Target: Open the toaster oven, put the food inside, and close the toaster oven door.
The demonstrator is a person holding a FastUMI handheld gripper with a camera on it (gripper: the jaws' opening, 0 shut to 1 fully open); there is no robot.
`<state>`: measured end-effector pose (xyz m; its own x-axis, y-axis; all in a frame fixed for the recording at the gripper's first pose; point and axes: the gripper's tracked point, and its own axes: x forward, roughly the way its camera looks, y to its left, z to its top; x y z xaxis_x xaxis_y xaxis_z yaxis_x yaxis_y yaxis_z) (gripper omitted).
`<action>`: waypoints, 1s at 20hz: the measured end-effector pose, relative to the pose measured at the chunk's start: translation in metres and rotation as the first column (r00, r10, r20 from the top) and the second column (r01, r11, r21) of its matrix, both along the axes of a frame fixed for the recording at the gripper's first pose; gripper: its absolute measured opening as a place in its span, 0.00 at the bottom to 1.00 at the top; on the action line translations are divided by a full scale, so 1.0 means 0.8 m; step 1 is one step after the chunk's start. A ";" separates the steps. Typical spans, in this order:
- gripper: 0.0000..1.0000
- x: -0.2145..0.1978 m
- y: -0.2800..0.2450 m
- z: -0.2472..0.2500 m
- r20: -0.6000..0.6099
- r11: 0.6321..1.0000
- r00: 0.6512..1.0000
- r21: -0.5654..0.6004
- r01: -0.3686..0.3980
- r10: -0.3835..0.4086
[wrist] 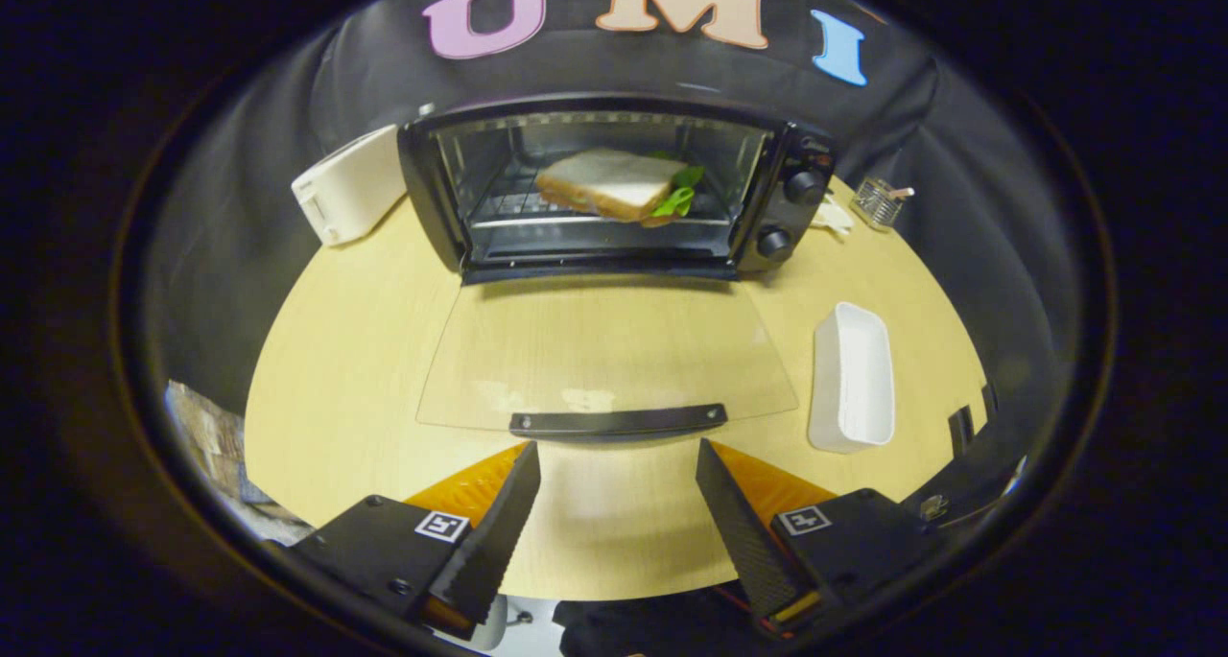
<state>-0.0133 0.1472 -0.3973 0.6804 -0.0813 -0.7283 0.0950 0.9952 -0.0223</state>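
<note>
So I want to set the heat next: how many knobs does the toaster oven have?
2 clearly: an upper knob and a lower knob on the toaster oven, right of its open door. A third may sit above.

Bare surface (345,388) lies ahead of the spread tool (619,465); the flat glass door (604,350) spans the middle, a white tray (851,374) flanks its right.

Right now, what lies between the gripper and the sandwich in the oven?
In the gripper view, the open gripper is just short of the door's handle. Beyond it the glass door lies flat open, then the oven rack holding the sandwich.
</note>
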 end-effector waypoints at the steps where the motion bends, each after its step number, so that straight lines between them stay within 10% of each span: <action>1: 1.00 0.001 0.006 -0.008 -0.013 1.000 1.000 0.004 -0.010 0.010; 20: 1.00 0.030 0.017 0.038 0.087 0.997 0.994 -0.045 -0.067 0.071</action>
<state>0.0107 0.1605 -0.3666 0.7471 -0.0609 -0.6619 0.0294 0.9978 -0.0586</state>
